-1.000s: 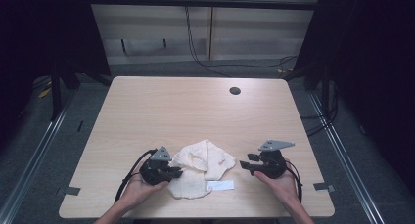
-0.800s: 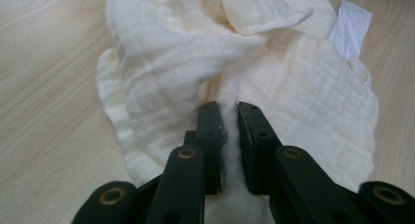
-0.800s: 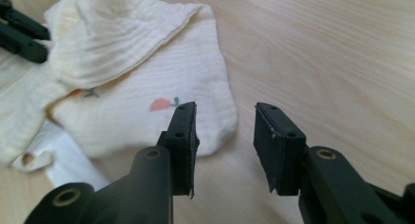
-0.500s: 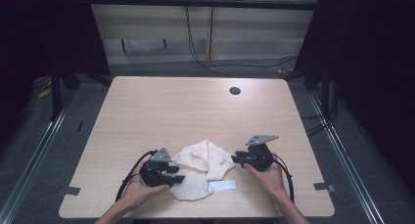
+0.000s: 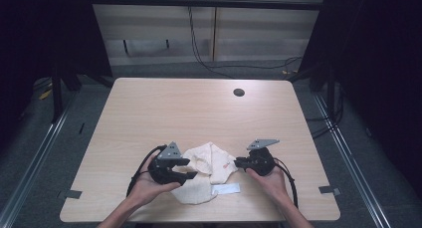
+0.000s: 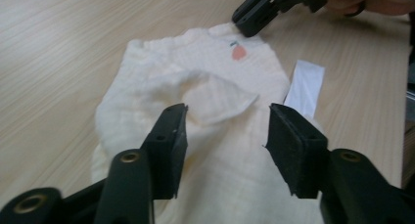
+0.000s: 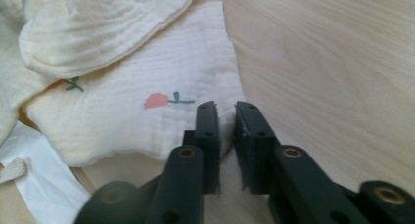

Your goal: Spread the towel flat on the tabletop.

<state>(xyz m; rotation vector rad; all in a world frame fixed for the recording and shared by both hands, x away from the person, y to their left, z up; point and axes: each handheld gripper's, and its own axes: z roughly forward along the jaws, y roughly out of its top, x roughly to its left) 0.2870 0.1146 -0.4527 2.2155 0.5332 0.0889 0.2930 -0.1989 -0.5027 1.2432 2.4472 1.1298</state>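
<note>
Crumpled cream muslin cloth (image 5: 206, 171) lies near the light wooden table's (image 5: 199, 113) front edge. Left gripper (image 6: 225, 131) hovers released over its middle; right gripper (image 7: 226, 117) nearly clenched at its edge, grasp unconfirmed. Recommend pinching one layer only.

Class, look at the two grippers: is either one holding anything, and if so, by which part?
The right gripper pinches the cream cloth by its edge beside the small red print. The left gripper is open above the cloth, holding nothing.
</note>
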